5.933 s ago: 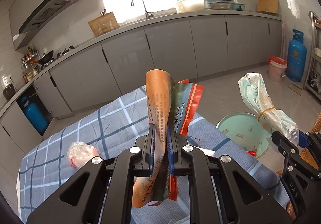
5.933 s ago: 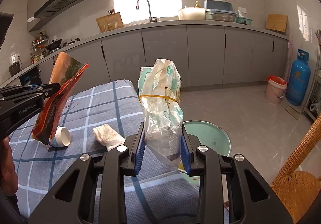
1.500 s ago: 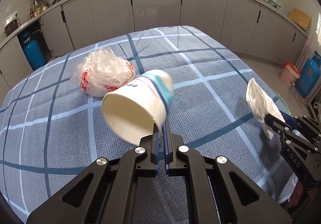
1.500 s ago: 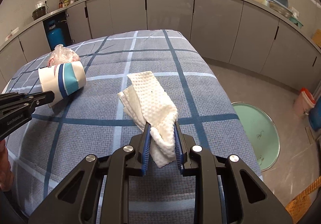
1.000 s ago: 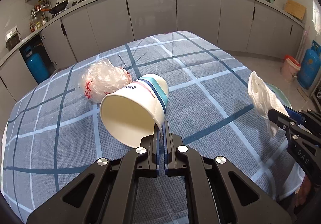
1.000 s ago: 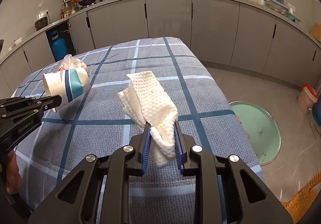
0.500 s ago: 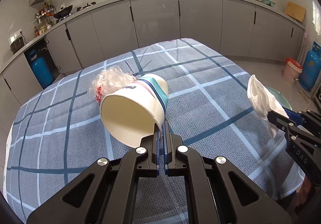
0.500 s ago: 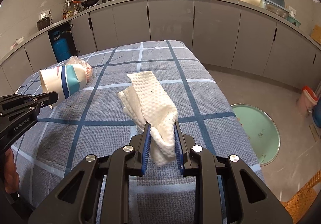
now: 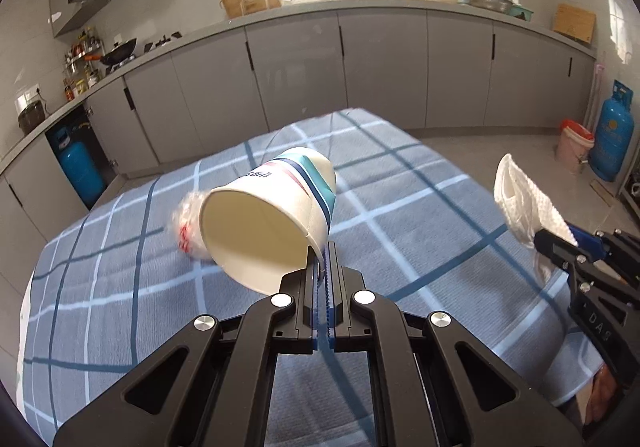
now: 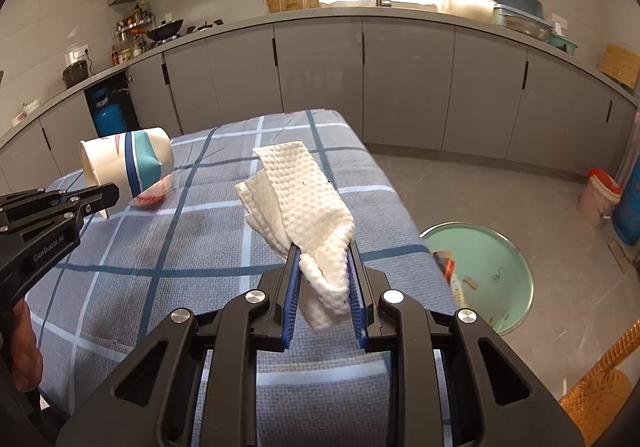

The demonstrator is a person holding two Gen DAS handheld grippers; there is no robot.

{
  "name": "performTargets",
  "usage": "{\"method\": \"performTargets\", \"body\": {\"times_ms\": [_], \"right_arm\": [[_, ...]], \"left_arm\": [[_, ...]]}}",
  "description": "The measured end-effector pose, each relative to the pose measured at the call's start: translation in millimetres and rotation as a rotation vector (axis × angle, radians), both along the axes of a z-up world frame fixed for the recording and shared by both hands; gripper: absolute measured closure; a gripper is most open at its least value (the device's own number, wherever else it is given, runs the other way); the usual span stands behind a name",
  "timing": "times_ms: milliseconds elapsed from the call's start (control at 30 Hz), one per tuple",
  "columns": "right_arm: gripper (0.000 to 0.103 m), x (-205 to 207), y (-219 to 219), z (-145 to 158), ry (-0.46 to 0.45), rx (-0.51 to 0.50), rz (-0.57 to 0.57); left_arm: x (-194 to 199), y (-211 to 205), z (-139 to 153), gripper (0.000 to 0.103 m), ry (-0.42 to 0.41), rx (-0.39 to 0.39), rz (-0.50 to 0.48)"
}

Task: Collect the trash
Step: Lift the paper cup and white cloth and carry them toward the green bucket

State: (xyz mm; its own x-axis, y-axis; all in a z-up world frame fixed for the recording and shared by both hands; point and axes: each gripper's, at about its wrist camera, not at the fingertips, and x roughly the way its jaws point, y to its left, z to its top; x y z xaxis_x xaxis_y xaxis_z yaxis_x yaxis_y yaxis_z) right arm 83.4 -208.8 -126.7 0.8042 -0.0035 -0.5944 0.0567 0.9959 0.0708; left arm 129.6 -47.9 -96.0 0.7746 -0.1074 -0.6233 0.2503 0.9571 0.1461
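The left tongs point(image 10: 114, 193) carry the marking "GenRobot.AI" in light lettering along the side of the black body, readable in the right wrist view. The right tongs point(image 9: 538, 243) show the raised letters "DAS" on the black body, cut off by the frame edge. The paper cup point(image 9: 268, 215) bears dark print near its rim, too blurred to read.

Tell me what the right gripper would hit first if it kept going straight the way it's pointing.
Likely the checked tablecloth: the right gripper, shut on the paper towel, points down across it. Nothing else seems to lie ahead, though depth is unclear.
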Motion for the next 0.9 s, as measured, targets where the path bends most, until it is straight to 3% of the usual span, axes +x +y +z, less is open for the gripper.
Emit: {"method": "performTargets", "body": {"times_ms": [367, 900], "right_arm": [[0.079, -14.6, -36.7, 17.1, -0.042, 0.009, -0.085], [0.079, -35.2, -79.1, 21.9, -0.066, 0.021, -0.193]], "left_arm": [[-7.9, -60.5, 32.6, 0.099, -0.053, -0.026, -0.128], [-15.5, -122.9, 39.5, 0.099, -0.07, -0.023, -0.248]]}}
